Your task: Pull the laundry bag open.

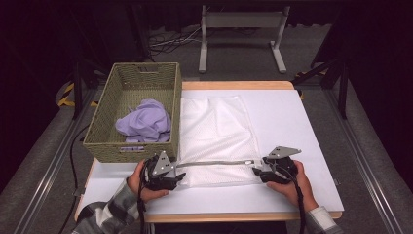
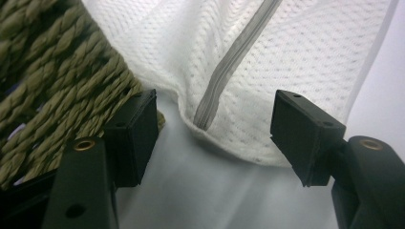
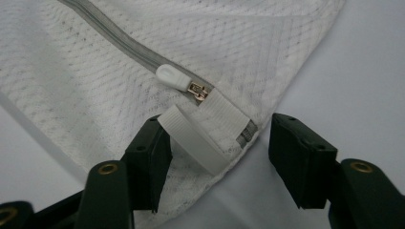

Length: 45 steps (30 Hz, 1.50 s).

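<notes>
On the white table point(image 1: 292, 126), mesh bag point(image 1: 219, 131)

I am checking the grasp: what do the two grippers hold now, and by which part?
Nothing is held. The left gripper and right gripper stand open at the near corners of the white mesh bag, their pads not pressing it.

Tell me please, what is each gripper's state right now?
Left gripper: open, holding nothing, at the white mesh zippered bag.
Right gripper: open, holding nothing.
</notes>
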Each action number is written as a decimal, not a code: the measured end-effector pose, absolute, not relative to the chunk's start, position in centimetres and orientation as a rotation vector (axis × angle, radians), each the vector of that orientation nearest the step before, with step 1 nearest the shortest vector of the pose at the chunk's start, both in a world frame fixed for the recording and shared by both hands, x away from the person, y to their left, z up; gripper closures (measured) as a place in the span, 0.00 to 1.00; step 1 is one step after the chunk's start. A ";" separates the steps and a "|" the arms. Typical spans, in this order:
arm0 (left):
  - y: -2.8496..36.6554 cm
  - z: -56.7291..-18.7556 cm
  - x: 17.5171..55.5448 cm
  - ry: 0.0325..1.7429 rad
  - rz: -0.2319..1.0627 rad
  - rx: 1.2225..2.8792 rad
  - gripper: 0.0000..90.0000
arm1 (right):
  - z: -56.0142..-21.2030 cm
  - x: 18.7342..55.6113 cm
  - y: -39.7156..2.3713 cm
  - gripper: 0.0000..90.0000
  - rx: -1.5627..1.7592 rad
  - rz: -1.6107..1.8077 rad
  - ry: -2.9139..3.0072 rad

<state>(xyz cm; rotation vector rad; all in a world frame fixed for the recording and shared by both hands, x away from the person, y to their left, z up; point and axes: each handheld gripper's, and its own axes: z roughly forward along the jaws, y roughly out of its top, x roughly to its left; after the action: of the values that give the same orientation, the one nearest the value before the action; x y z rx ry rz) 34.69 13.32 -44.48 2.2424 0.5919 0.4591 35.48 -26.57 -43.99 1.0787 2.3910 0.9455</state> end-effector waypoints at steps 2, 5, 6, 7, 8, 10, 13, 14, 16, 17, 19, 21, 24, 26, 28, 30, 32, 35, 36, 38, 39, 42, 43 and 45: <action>13.2 -44.5 34.6 0.584 0.453 2.253 0.37 | -44.3 35.6 -26.6 0.63 1.094 0.992 2.359; 13.2 -44.5 34.6 0.585 0.450 2.251 0.37 | -44.3 35.8 -27.0 0.78 1.094 1.004 2.347; 13.2 -44.5 34.6 0.584 0.447 2.253 0.37 | -44.3 35.9 -27.1 0.81 1.095 1.012 2.351; 13.2 -44.6 34.7 0.587 0.447 2.255 0.37 | -44.3 36.0 -27.2 0.82 1.094 1.014 2.352; 13.1 -44.6 34.7 0.588 0.443 2.258 0.36 | -44.3 36.0 -27.2 0.84 1.091 1.011 2.354; 12.9 -44.7 34.7 0.587 0.438 2.264 0.36 | -44.3 36.0 -27.0 0.91 1.070 1.013 2.370; 12.6 -44.8 34.8 0.584 0.434 2.272 0.36 | -44.2 35.9 -26.9 0.92 1.068 1.008 2.369; 12.4 -44.7 34.7 0.584 0.435 2.272 0.36 | -44.2 35.9 -27.0 0.93 1.069 1.011 2.369; 12.1 -44.6 34.7 0.576 0.431 2.271 0.36 | -44.1 35.8 -27.0 0.93 1.072 1.013 2.367; 11.8 -44.5 34.7 0.568 0.423 2.268 0.36 | -44.1 35.7 -27.0 0.93 1.075 1.027 2.360; 10.9 -44.0 34.6 0.529 0.403 2.270 0.38 | -43.6 35.3 -26.8 0.93 1.054 1.061 2.355; 10.5 -43.8 34.7 0.510 0.393 2.268 0.39 | -43.4 35.1 -26.7 0.93 1.044 1.076 2.352; 9.1 -43.3 34.8 0.459 0.373 2.271 0.42 | -42.8 34.8 -26.4 0.93 1.002 1.100 2.343; 8.4 -43.2 34.8 0.438 0.351 2.278 0.44 | -42.6 34.6 -26.3 0.94 0.997 1.132 2.339; 7.6 -43.3 35.0 0.423 0.327 2.287 0.47 | -42.4 34.5 -26.2 0.94 0.988 1.135 2.334; 6.8 -43.2 35.3 0.412 0.297 2.288 0.50 | -42.3 34.5 -26.1 0.94 0.979 1.141 2.332; 6.0 -43.1 35.6 0.404 0.257 2.283 0.52 | -42.2 34.4 -26.1 0.94 0.974 1.147 2.328; 4.4 -43.0 36.0 0.384 0.236 2.296 0.56 | -41.9 34.3 -26.0 0.94 0.951 1.161 2.322; 3.8 -42.9 36.1 0.374 0.232 2.297 0.56 | -41.8 34.2 -25.9 0.95 0.945 1.164 2.321; 2.7 -42.8 36.3 0.360 0.209 2.300 0.58 | -41.7 34.2 -25.8 0.95 0.931 1.175 2.322; 2.2 -42.8 36.4 0.357 0.199 2.298 0.58 | -41.6 34.2 -25.7 0.95 0.929 1.174 2.320; 0.8 -42.9 36.5 0.331 0.169 2.294 0.60 | -41.5 34.1 -25.5 0.95 0.913 1.193 2.327; 0.4 -42.9 36.6 0.324 0.171 2.299 0.60 | -41.5 34.1 -25.4 0.95 0.908 1.197 2.326; -0.3 -43.0 36.8 0.319 0.159 2.292 0.64 | -41.3 33.9 -25.4 0.95 0.896 1.209 2.327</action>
<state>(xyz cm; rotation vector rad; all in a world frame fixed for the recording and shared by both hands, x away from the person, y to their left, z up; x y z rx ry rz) 36.76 -0.25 -42.99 2.2920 0.3193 0.1589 33.92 -25.37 -41.34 0.8960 2.3269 1.2091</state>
